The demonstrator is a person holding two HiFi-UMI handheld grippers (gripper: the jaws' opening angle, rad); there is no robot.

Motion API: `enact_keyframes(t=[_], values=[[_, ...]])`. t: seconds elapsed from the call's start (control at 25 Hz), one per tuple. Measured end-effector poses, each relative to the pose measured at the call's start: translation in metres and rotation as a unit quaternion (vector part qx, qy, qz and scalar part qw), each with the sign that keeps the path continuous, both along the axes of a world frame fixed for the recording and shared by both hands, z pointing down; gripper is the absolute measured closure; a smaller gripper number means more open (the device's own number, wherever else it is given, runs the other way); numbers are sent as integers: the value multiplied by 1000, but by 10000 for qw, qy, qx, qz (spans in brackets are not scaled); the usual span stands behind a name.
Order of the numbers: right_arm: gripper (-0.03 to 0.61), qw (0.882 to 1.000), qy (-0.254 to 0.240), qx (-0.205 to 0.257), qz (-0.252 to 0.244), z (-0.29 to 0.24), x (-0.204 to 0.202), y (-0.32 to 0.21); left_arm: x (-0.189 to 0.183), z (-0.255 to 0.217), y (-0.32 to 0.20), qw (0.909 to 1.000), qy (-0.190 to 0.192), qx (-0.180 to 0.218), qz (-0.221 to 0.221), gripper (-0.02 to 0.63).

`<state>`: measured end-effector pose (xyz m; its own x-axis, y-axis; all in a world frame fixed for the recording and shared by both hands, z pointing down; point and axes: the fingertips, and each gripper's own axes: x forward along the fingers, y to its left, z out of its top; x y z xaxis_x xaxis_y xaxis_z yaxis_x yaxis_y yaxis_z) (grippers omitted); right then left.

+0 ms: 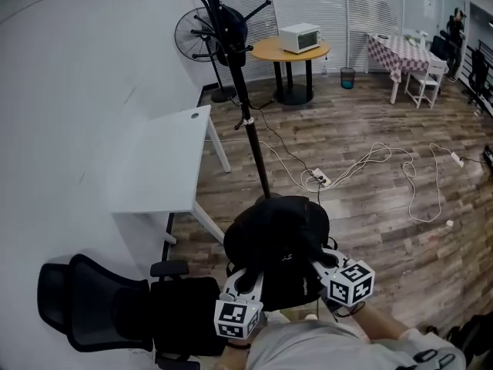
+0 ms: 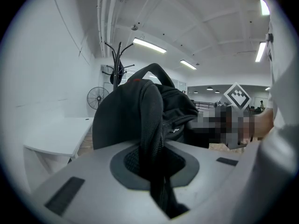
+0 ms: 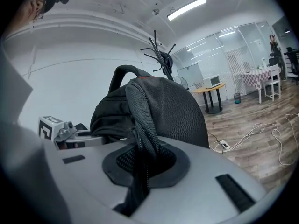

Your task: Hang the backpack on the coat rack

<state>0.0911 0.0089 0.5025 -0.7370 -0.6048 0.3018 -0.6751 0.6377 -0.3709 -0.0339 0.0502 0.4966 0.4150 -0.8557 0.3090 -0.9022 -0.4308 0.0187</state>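
I hold a black backpack (image 1: 277,241) up between both grippers, in front of the black coat rack (image 1: 245,106). My left gripper (image 1: 248,280) is shut on one mesh shoulder strap (image 2: 152,134). My right gripper (image 1: 322,262) is shut on the other strap (image 3: 144,129). In the left gripper view the backpack's body (image 2: 121,120) fills the middle, with the rack (image 2: 117,64) behind it by the wall. In the right gripper view the pack (image 3: 173,111) sits below the rack's hooks (image 3: 161,55). The rack stands some way beyond the pack, and a dark item (image 1: 231,25) hangs near its top.
A white desk (image 1: 166,160) stands at the left by the wall, with a black office chair (image 1: 115,307) at the lower left. White cables and a power strip (image 1: 320,179) lie on the wood floor near the rack's base. Farther back are a fan (image 1: 196,33) and a round table (image 1: 266,51).
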Motion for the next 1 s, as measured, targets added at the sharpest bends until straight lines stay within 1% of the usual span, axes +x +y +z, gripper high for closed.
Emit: enact_keyframes(t=[0.44, 0.64, 0.84, 1.0], values=[[549, 9988, 46, 39, 481, 2, -63, -51, -65, 1, -58, 9993, 48, 55, 369, 577], [549, 9979, 120, 66, 629, 7, -100, -71, -102, 4, -80, 9986, 20, 53, 517, 577], [549, 9980, 124, 32, 619, 15, -118, -93, -121, 11, -101, 9988, -36, 34, 497, 577], [549, 9978, 246, 30, 607, 20, -130, -105, -132, 16, -113, 9989, -43, -37, 461, 577]])
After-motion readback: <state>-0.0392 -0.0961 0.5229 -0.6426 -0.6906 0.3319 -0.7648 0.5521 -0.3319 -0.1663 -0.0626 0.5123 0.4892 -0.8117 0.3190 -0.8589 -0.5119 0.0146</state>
